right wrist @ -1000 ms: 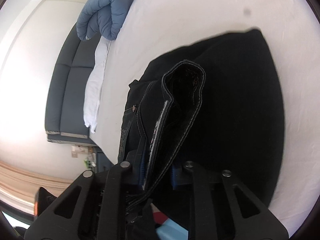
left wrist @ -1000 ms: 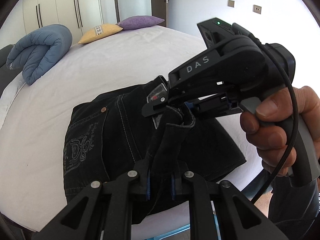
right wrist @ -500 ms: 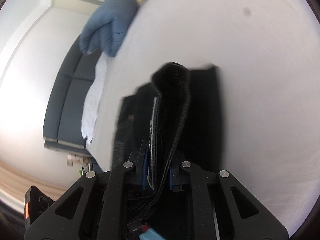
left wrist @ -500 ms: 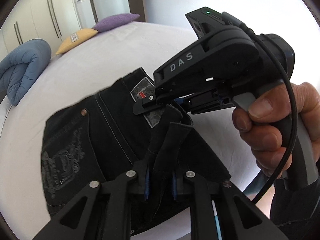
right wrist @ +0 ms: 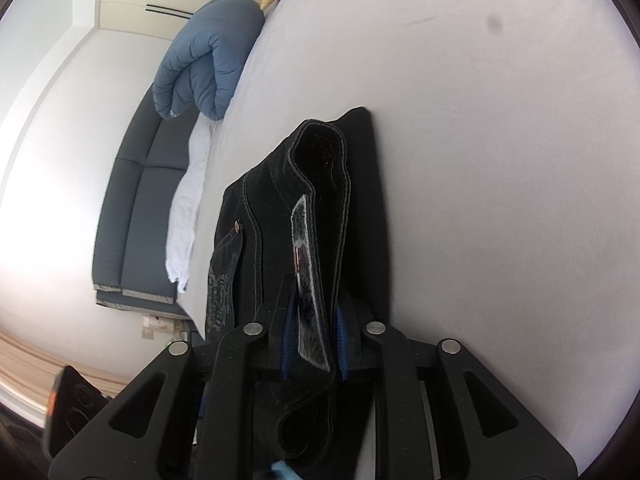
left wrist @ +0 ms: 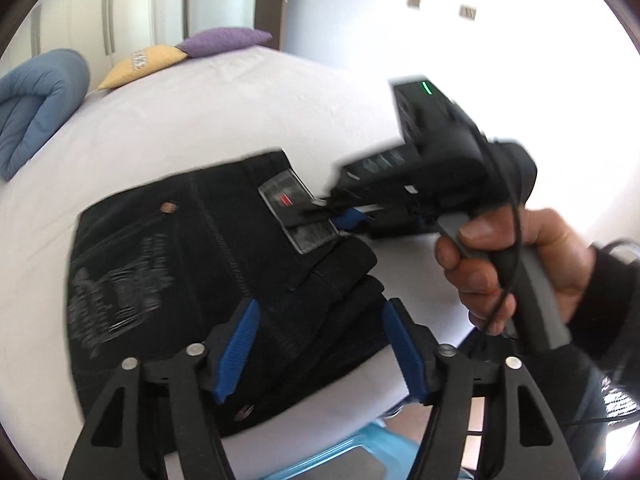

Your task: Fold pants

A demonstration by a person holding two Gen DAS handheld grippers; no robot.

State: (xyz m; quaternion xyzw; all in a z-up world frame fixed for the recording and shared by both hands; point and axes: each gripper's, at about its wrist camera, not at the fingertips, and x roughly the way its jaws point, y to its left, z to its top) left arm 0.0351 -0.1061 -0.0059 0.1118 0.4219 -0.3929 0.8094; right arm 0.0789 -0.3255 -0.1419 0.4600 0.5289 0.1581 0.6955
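— Where do the pants (left wrist: 208, 276) lie?
— On the bed (left wrist: 240, 112), near its front edge. The left tool (left wrist: 320, 354) stands at six o'clock of them, the right tool (left wrist: 340, 216) at three o'clock.
— And behind?
— Rolled duvet (left wrist: 36, 108) at ten o'clock, two pillows (left wrist: 180, 54) at twelve.

Matt black denim pants (left wrist: 208, 264), smooth white bedsheet (left wrist: 240, 120)

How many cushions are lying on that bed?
2, both at the far end of the bed: a yellow cushion and a purple cushion touching it on its right. The rolled blue duvet could hide more.
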